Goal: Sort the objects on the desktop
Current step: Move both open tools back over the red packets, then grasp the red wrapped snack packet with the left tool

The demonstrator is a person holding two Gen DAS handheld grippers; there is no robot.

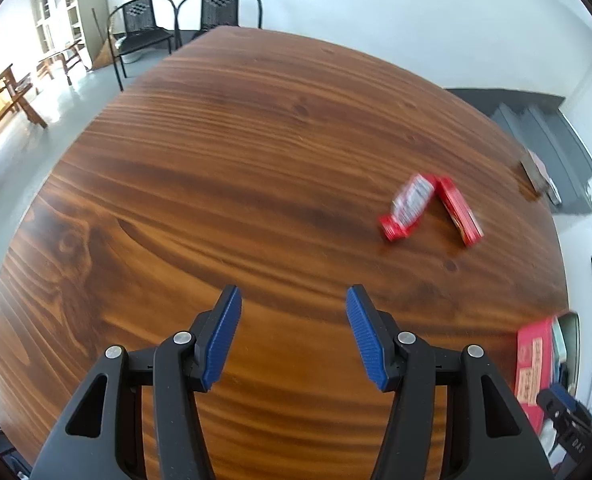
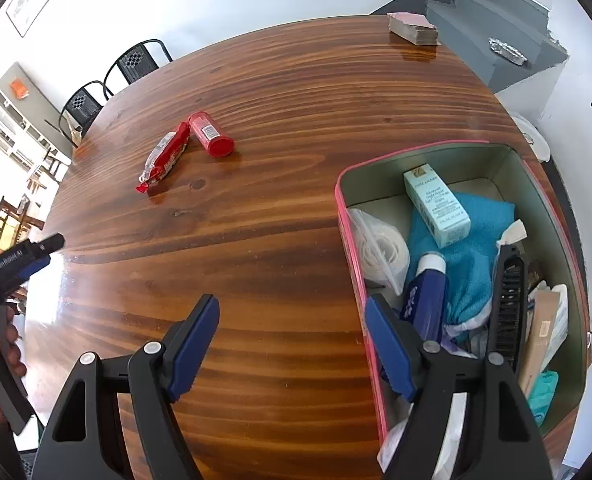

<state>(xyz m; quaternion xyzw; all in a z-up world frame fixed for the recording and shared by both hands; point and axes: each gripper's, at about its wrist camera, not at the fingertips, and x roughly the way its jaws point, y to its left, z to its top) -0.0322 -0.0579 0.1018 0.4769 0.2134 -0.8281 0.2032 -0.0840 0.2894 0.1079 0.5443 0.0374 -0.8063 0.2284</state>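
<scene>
With the pink tin [image 2: 350, 240] at the frame's right already packed, both empty claws, the right gripper [image 2: 292, 312] wide and the left gripper [image 1: 294, 300] half-open, must next reach upper-left for the red bottle [image 2: 212, 134] and red packet [image 2: 164, 158].

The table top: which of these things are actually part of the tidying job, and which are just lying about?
Part of the job:
- red bottle, lying loose
- red wrapped packet beside it
- pink-rimmed tin, already holding a blue cloth and a pale green box
- stack of cards at the far edge, probably

Just lying about:
- black chairs
- grey steps
</scene>
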